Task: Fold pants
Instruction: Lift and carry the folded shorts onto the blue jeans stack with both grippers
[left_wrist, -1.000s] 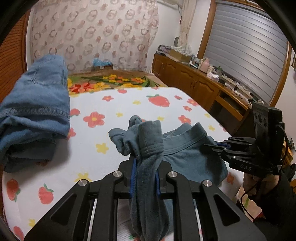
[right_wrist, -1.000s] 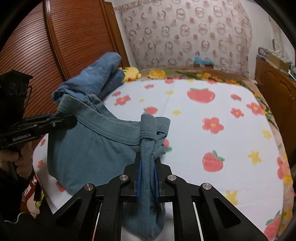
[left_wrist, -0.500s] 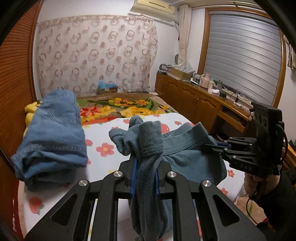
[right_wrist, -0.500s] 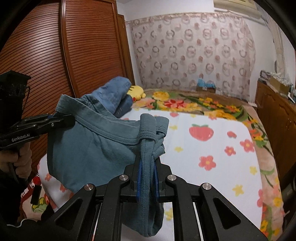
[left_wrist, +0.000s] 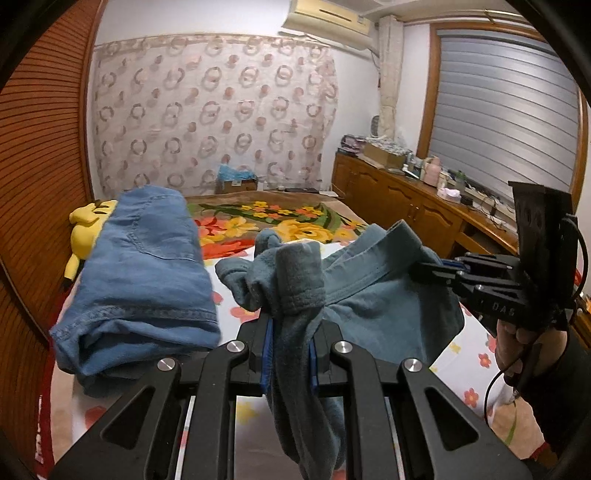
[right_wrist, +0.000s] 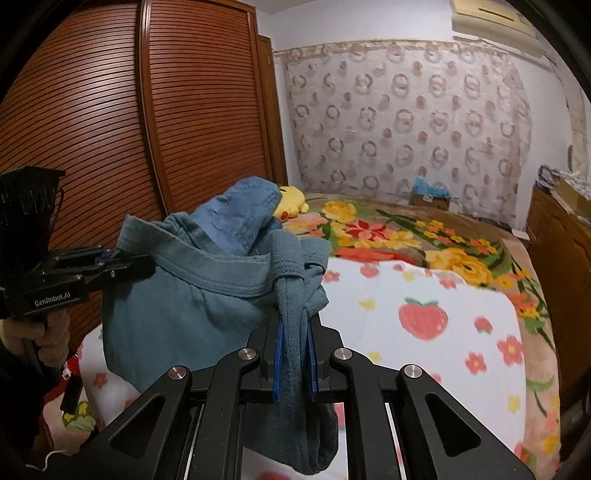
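The teal pants hang in the air between my two grippers, above the bed. My left gripper is shut on one bunched end of the waistband, which drapes over its fingers. My right gripper is shut on the other end; it also shows at the right of the left wrist view. In the right wrist view the pants sag in a pouch, and the left gripper holds the far end at the left.
A folded pile of blue denim lies on the left of the bed, with a yellow plush toy behind it. The bed has a strawberry-and-flower sheet. A wooden wardrobe stands at the left, wooden cabinets at the right.
Both grippers have risen with the pants, lifting them clear of the bed. The views now tilt up toward the curtain and wall. Both grips are unchanged.
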